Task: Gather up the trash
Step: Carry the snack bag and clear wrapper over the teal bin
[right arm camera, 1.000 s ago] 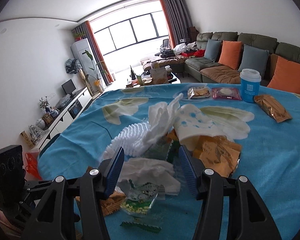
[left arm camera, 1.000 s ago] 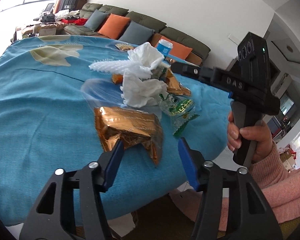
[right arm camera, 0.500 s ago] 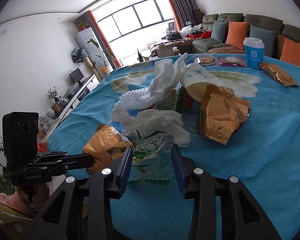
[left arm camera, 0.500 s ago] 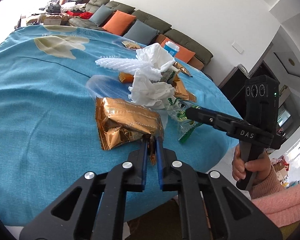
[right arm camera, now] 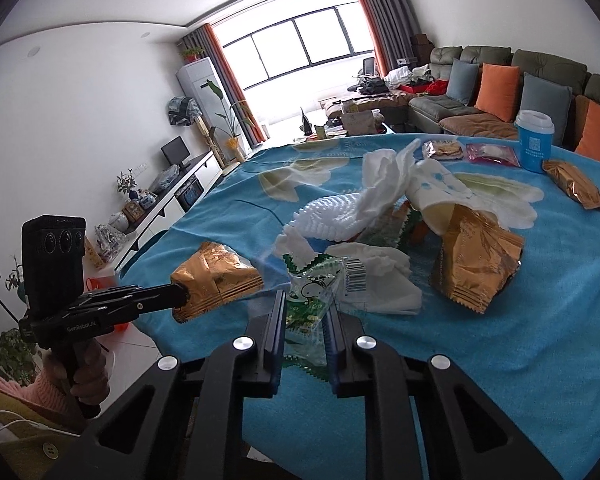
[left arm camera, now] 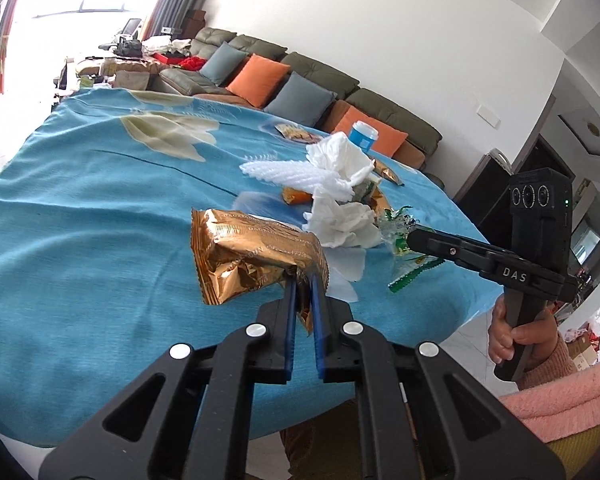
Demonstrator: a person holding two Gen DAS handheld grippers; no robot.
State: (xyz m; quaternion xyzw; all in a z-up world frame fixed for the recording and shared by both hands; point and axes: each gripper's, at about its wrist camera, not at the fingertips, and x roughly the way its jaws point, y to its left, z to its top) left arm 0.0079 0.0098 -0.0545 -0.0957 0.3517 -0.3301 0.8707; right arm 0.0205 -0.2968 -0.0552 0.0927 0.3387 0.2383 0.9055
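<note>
My left gripper (left arm camera: 303, 280) is shut on a crumpled gold foil wrapper (left arm camera: 252, 252) and holds it just above the blue tablecloth (left arm camera: 80, 220); it also shows in the right wrist view (right arm camera: 216, 280). My right gripper (right arm camera: 306, 304) is shut on a clear green-printed wrapper (right arm camera: 314, 292) and lifts it at the table's near edge. Behind lies a pile of white tissues (right arm camera: 380, 280), a white foam net (right arm camera: 332, 220) and a second gold wrapper (right arm camera: 476, 264).
A blue paper cup (right arm camera: 534, 140) stands at the table's far side beside snack packets (right arm camera: 442, 148) and another gold packet (right arm camera: 576, 188). A sofa with orange and grey cushions (right arm camera: 500, 84) is beyond the table. The table edge drops to the floor near me.
My left gripper closed on the gold wrapper and lifted it. My right gripper moved back to the green-printed wrapper, closed on it and raised it.
</note>
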